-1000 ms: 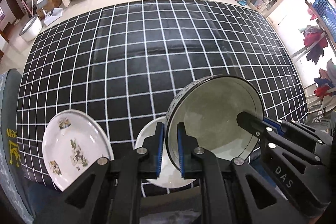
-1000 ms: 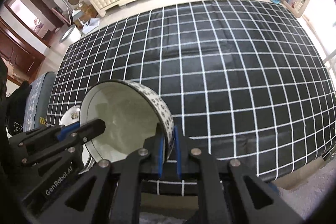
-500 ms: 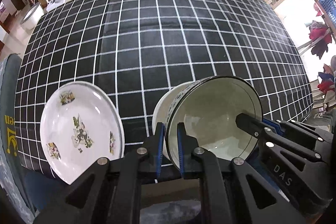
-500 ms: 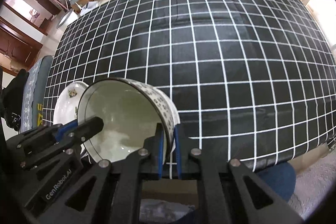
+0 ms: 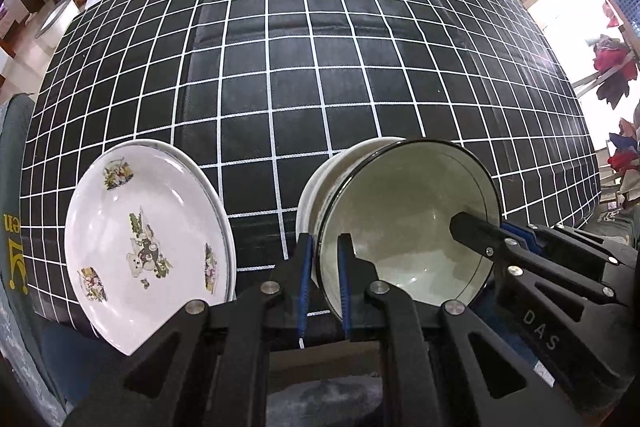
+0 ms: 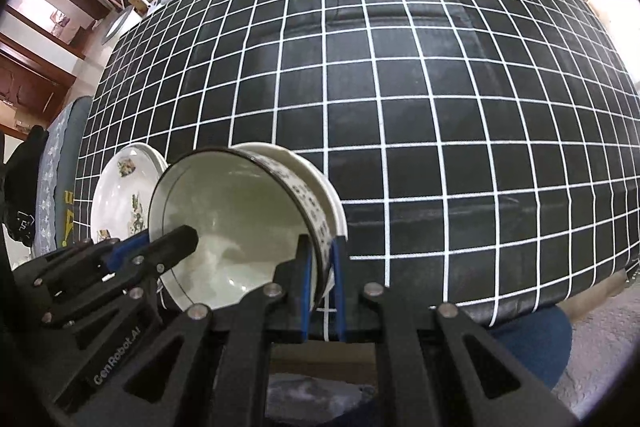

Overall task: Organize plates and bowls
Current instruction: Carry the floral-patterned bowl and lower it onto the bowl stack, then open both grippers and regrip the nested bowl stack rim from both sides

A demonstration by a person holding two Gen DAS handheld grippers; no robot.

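Both grippers have carried the bowl (image 5: pixel 404 227) lower and closer to the table (image 5: pixel 320 47) than a second ago, and it now nests in a white bowl (image 5: pixel 320 183). The left gripper (image 5: pixel 323 283) and right gripper (image 6: pixel 322 287) each clench opposite rims. A decorated plate (image 5: pixel 148 239) sits just left, empty.

Bowl (image 5: pixel 404 227): white inside, dark rim, patterned outer wall, tilted, nested in a plain white bowl (image 5: pixel 320 179). Plate (image 5: pixel 144 239): white w/ bear print, left of bowls, near tabletop (image 5: pixel 320 47) front edge.
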